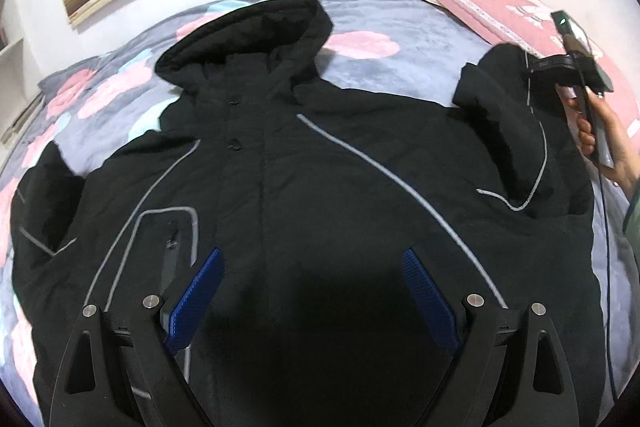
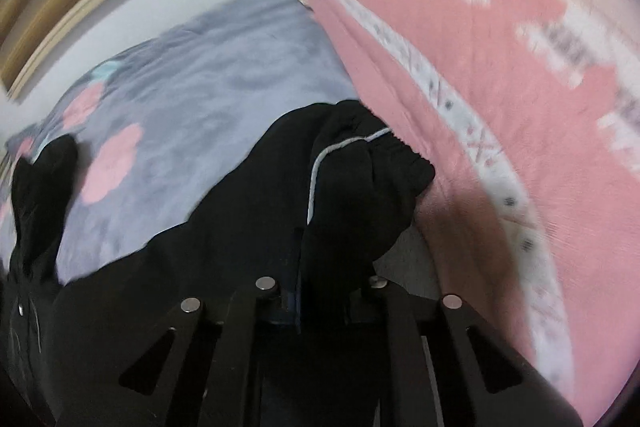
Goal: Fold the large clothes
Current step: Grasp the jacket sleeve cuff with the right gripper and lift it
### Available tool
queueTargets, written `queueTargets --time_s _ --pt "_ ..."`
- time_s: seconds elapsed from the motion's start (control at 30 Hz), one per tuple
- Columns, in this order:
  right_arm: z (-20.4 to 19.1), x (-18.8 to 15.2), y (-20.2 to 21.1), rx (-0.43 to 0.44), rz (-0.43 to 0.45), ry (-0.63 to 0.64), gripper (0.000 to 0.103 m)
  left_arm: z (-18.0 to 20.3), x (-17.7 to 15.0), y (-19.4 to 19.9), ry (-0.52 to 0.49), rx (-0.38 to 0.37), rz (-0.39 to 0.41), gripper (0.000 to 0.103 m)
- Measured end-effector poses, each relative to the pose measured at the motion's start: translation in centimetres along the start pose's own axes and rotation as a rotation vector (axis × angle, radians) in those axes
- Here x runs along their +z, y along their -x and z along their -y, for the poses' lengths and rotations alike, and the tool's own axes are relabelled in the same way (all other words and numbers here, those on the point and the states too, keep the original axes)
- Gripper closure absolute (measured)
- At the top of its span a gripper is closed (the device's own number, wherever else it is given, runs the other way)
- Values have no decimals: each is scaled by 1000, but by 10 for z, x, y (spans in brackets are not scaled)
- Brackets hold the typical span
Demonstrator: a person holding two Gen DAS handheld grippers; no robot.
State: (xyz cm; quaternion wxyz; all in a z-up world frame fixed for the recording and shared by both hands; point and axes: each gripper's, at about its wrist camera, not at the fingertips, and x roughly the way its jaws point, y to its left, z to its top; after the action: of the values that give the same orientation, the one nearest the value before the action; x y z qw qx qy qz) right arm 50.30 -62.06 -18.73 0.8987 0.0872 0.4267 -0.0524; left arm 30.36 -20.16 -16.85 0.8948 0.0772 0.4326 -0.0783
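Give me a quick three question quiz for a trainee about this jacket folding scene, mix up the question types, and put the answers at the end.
1. True or false: the left gripper has its blue pads spread apart above the black jacket.
2. Multiple choice: what is the right gripper clamped on? A) the hood B) the sleeve cuff C) the pink pillow
3. Fill in: the jacket lies front up on a grey ____ with pink flowers.

Key
1. True.
2. B, the sleeve cuff, beside the pink pillow; the hood lies free.
3. Blanket.
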Motion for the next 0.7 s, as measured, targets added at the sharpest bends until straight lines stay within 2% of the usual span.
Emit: queueTargets --time_s 0.07,0.1,0.2,0.3,0.4,0.47,0.53,0.57,0.63,0.7 --pt "-1 -4 27 -7 43 15 89 6 2 -5 -15 -16 -2 11" --pt "1 -8 54 -25 87 32 90 10 4 -7 -21 -22 -3 11" --pt "15 -17 114 -106 178 51 90 24 9 -13 -39 -45 -18 11" --pt "56 -37 183 -199 251 -29 90 42 11 -15 -49 -83 -24 11" --pt "93 -65 222 -239 256 -84 90 54 13 -23 -39 -103 -37 11" --pt "115 -81 224 -221 204 -133 90 62 12 -38 -25 -96 -68 11" --pt "130 -93 209 -213 146 -176 90 61 10 -58 13 -62 -126 11" --pt "137 -99 198 -204 115 -199 90 56 9 -70 53 -74 -167 11" --pt "147 -109 167 -220 48 -235 90 52 10 -75 72 -81 -167 6" --pt "158 -120 145 -214 -7 -278 90 50 13 -77 76 -71 -178 6"
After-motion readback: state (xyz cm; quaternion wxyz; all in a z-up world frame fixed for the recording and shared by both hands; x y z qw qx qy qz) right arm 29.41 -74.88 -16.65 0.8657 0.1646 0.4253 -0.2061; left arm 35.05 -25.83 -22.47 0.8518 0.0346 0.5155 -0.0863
